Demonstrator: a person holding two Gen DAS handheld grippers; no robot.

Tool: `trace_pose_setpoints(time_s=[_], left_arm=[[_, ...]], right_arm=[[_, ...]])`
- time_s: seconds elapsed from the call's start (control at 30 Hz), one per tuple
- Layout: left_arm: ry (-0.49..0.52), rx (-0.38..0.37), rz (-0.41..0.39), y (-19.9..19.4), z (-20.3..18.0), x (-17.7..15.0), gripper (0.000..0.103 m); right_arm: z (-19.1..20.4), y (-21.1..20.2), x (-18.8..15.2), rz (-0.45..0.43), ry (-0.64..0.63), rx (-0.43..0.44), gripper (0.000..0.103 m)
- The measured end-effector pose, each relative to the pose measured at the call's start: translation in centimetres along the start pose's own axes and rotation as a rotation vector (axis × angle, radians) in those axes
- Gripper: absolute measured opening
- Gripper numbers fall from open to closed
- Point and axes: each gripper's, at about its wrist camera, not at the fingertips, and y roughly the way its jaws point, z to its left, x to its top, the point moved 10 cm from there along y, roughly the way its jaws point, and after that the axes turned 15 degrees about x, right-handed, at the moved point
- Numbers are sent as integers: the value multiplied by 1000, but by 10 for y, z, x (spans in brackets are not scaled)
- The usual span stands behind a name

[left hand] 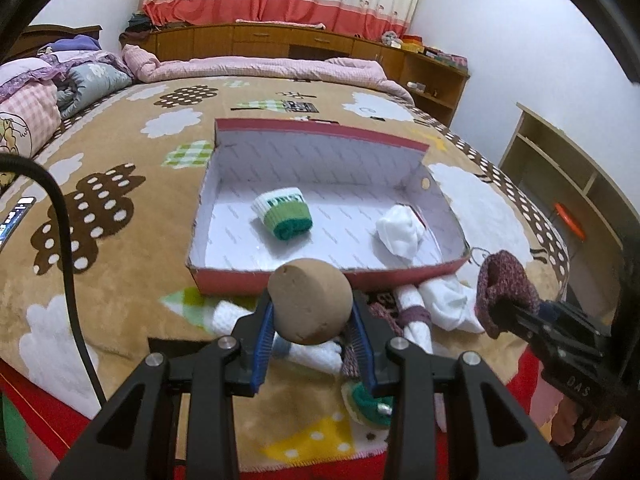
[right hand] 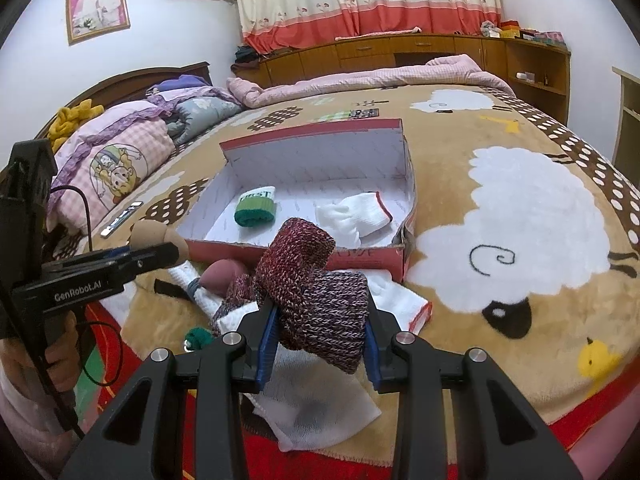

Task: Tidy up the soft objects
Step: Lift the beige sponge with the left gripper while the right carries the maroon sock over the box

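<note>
My left gripper (left hand: 311, 310) is shut on a tan rolled sock (left hand: 310, 300), held above the bed just in front of the red shoebox (left hand: 236, 282). My right gripper (right hand: 320, 336) is shut on a maroon knit sock (right hand: 316, 292), also near the shoebox (right hand: 372, 258) front wall. Inside the box lie a green-and-white rolled sock (left hand: 283, 216) and a white sock bundle (left hand: 400, 230). In the right wrist view the left gripper (right hand: 160, 252) with the tan sock (right hand: 154, 234) is at the left. The right gripper (left hand: 516, 314) shows at the right edge of the left wrist view.
Loose white socks (left hand: 444, 304), a dusty-pink ball (right hand: 224, 272) and a green sock (right hand: 198, 336) lie on the blanket before the box. A phone (right hand: 120, 220) rests near the pillows (right hand: 112, 160). Wooden shelves (left hand: 560, 176) stand right of the bed.
</note>
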Motion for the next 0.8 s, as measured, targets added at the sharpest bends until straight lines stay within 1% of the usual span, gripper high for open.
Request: trace_pose_setpoints(time_s=[0.27,0.8], left_arm=[[-3,27,-31,3,8,22,37],[12,32,-50,23,3,50,37]], right_arm=[[0,3,12,-7,-13,-4,36],[-1,10,43,-25,-52,-19,36]])
